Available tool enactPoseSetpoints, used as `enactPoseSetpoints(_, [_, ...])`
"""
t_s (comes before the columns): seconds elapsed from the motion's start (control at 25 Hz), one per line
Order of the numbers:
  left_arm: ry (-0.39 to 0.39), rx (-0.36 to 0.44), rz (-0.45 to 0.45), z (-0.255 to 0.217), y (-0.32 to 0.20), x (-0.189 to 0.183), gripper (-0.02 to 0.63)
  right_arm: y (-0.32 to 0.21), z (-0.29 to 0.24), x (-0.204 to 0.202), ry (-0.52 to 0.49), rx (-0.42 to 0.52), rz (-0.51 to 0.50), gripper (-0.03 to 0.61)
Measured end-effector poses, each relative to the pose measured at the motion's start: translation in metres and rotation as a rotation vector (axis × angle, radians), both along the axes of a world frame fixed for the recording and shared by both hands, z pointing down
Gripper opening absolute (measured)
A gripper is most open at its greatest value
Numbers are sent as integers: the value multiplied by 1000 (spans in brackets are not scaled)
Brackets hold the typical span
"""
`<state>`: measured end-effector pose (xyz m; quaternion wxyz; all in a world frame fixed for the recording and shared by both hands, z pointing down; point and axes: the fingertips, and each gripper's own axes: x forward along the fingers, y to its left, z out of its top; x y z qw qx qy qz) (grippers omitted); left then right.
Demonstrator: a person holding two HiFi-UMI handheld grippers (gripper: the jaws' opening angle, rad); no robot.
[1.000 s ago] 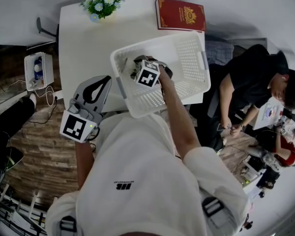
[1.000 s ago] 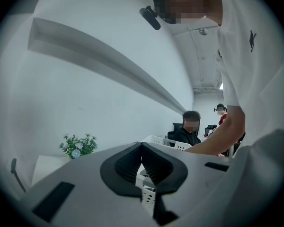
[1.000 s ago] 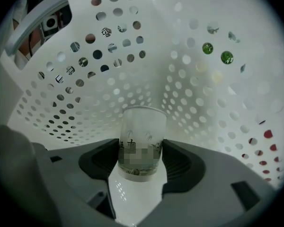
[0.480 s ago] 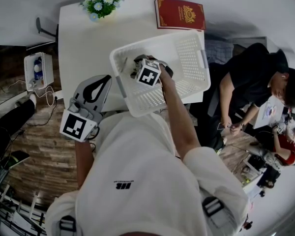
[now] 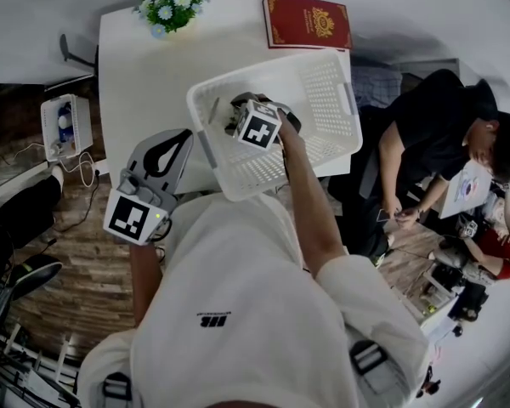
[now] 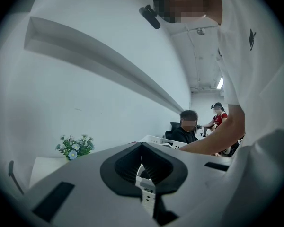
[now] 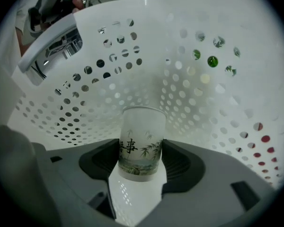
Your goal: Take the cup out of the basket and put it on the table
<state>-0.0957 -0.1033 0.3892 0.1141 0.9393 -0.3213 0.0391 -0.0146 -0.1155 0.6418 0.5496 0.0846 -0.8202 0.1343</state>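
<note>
A white cup (image 7: 141,143) printed with bamboo and black characters stands upright inside the white perforated basket (image 7: 199,103). My right gripper (image 7: 141,151) points steeply down into the basket, and its dark pads (image 7: 177,162) press on both sides of the cup. In the head view the right gripper (image 5: 240,113) sits in the left half of the basket (image 5: 327,100) and hides the cup. My left gripper (image 5: 185,136) hovers off the table's near edge, left of the basket, shut with nothing in it. Its tips (image 6: 142,145) meet in the left gripper view.
The basket rests on the near right part of the white table (image 5: 144,66). A flower pot (image 5: 170,7) and a red book (image 5: 306,22) lie at the far edge. A seated person (image 5: 442,134) is right of the table. A white box (image 5: 65,121) sits on the floor left.
</note>
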Motion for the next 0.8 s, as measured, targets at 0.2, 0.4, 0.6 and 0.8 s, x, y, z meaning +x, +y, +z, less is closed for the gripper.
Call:
enactPoseSetpoints(0.2, [-7, 9, 30, -1, 1, 6, 9, -2, -14, 2, -21, 21, 22, 291])
enactPoseSetpoints(0.4, [-13, 19, 65, -3, 4, 14, 9, -2, -32, 6, -45, 47, 53, 291])
enactPoseSetpoints(0.6, [-15, 31, 101, -6, 6, 21, 9, -1, -54, 11, -63, 88, 85, 291])
enactPoseSetpoints(0.8, [-10, 40, 142, -9, 10, 29, 9, 1, -76, 16, -75, 137, 123, 291])
